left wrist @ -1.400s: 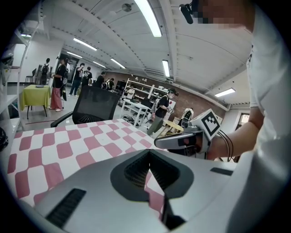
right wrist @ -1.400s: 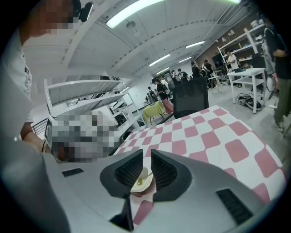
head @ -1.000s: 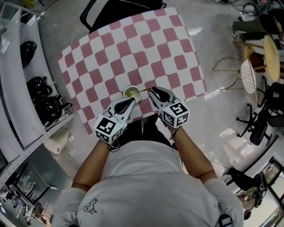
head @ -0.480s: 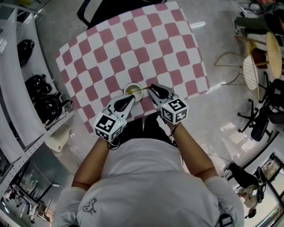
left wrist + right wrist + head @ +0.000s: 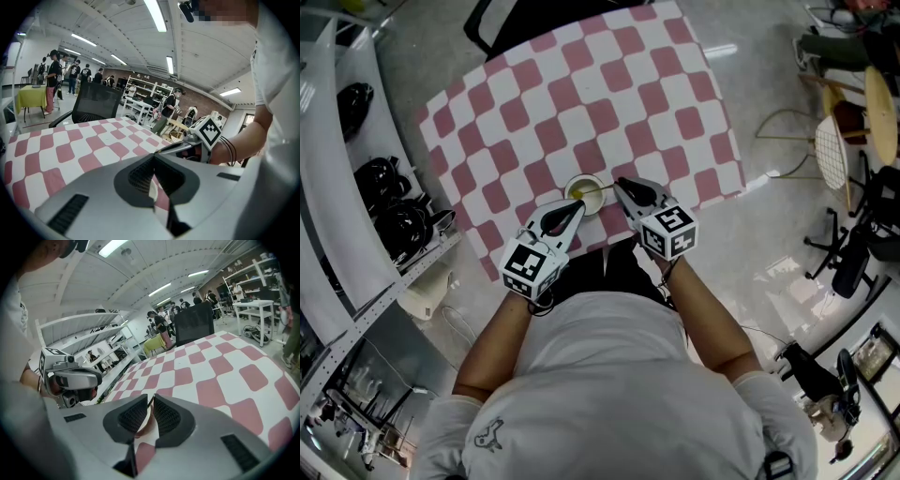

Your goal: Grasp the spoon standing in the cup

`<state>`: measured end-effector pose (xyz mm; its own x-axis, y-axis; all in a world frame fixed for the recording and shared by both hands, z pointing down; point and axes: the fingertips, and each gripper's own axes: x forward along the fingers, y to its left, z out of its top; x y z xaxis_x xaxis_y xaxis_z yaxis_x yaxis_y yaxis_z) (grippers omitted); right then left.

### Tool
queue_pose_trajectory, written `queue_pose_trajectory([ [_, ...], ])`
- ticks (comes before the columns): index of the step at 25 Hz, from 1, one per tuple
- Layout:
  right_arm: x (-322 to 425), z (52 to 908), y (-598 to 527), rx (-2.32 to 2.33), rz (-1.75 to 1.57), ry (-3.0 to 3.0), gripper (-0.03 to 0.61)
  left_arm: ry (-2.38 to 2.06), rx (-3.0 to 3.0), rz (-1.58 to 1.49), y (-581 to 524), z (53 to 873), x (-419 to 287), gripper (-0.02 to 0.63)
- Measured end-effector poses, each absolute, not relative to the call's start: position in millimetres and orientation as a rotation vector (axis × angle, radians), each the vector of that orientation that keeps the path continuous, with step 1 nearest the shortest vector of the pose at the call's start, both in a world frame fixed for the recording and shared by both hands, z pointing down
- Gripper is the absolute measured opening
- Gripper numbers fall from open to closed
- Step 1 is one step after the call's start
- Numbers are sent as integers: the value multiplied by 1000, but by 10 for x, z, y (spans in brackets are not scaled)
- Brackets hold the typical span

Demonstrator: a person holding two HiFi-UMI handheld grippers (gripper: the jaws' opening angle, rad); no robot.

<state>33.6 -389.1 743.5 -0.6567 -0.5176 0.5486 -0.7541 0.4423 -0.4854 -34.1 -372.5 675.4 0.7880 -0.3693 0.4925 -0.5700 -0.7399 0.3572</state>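
While left tongs [image 5: 579,204] sit closed, right tongs [image 5: 618,184] pinch the thin spoon [image 5: 602,187] in the cup [image 5: 570,186].

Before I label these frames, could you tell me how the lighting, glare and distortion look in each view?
Head view: sharp and evenly lit, with glare streaks on the glossy floor beside the checked table. Left gripper view: strong fisheye bending, black corners, bright ceiling lights. Right gripper view: the same fisheye bending and black corners.

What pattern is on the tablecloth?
Pink and white checks; the tablecloth shows best in the head view.
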Motion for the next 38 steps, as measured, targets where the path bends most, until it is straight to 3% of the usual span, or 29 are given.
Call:
queue_pose_trajectory([
  [22,243,7056,-3886,1030,932,-2438,37,-806,2452,442,-3773,6518,-439,11],
  [38,305,6283,-3814,1032,716,-2544,35,-884,2529,318,-3688,5888,-376,11],
])
